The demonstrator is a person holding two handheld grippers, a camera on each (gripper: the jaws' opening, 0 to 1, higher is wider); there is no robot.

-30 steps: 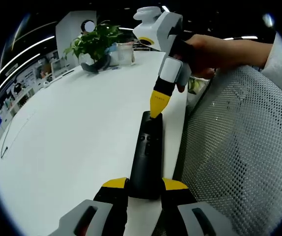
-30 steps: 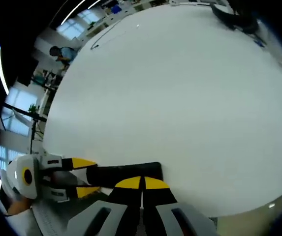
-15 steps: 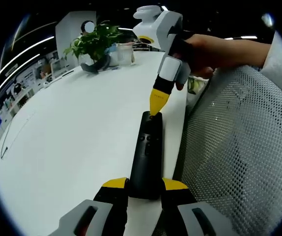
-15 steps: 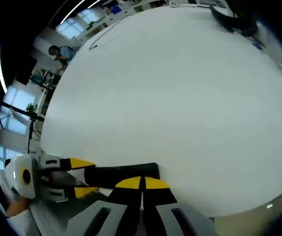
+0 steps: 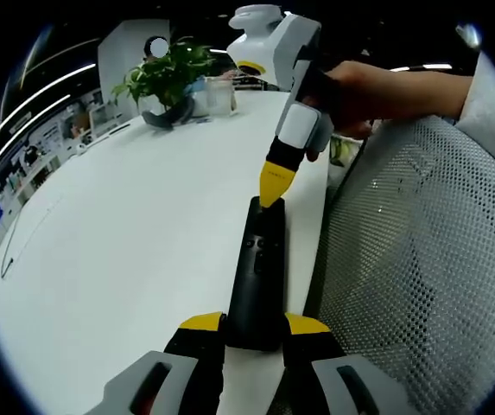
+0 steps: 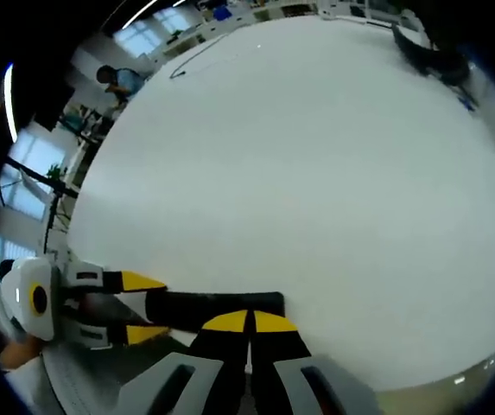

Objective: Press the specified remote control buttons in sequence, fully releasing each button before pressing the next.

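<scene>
Black and slim, the remote control (image 5: 260, 272) lies along the right edge of the white bench (image 5: 135, 233) in the left gripper view, running from lower centre up toward the middle of the frame. Its near end sits clamped between the yellow-tipped jaws of the left tool (image 5: 254, 327), which grasps it and pins it in place. A small cluster of buttons shows on its upper half, too small to tell apart. Above its far end hangs the right tool (image 5: 271, 185), jaws clenched together into one yellow point, held by a hand (image 5: 364, 91) at upper right. The point sits just at the remote's far end; whether it touches the casing I cannot tell. A potted plant (image 5: 168, 78) stands at upper left, a mesh chair back (image 5: 420, 259) fills the right side.

In the right gripper view the remote control (image 6: 212, 305) crosses the bottom of the frame, just beyond the right tool (image 6: 249, 322) with its jaws pressed shut and holding nothing. The left tool (image 6: 130, 307) grips it from lower left, over the broad white bench (image 6: 316, 173).

Risk, as I judge it: the remote lies close to the bench edge, so an off-centre press could tip or slide it. The narrow point could also catch two neighbouring buttons, or come down again before a full release.
</scene>
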